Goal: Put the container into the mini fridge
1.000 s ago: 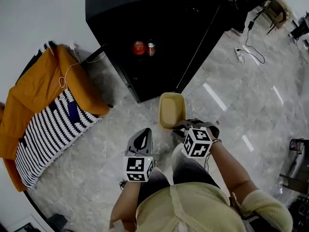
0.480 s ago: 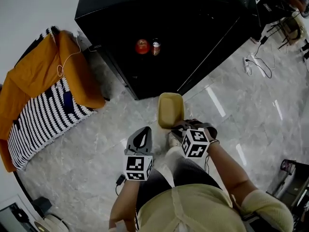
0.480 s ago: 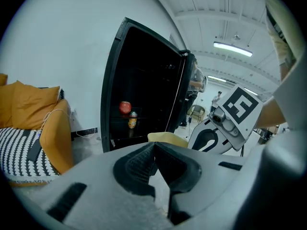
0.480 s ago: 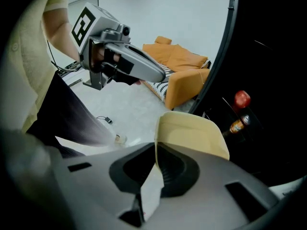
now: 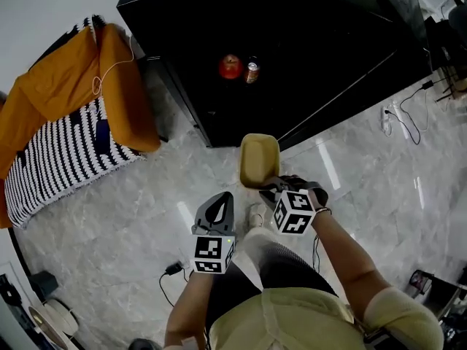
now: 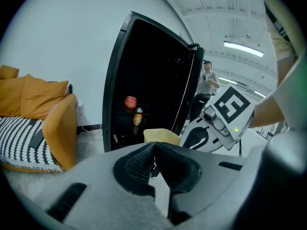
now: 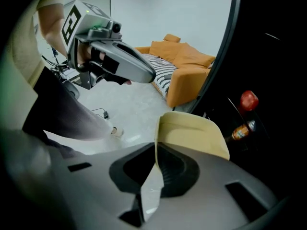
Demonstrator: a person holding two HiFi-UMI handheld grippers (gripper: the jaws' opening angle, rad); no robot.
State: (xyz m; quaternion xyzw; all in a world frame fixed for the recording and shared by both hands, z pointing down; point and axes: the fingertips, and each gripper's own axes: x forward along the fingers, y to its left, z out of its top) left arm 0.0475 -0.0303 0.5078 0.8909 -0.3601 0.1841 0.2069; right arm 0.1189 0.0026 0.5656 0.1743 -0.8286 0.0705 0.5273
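The right gripper (image 7: 156, 152) pinches 1 thin wall of the beige container (image 7: 192, 131) edge-on, so the tub sticks out past the jaws toward the far side, held in the air over the floor. The left gripper (image 6: 153, 152) has its jaws pressed together on nothing, just left of the right one.

Beyond the container stands the black mini fridge (image 5: 292, 20), open at the front, with a red apple (image 5: 230, 66) and a small can (image 5: 252, 72) side by side on a shelf. An orange sofa (image 5: 66, 100) sits at the left.

The grip looks like the weak point — a hold on 1 wall lets the tub swing or slide out if it is moved sharply. The opening is dark, so the far rim could clip the fridge frame or door edge. Pushed in too far at shelf height, it may topple the can or roll the apple. A cable (image 5: 171, 268) on the near floor is a trip risk.
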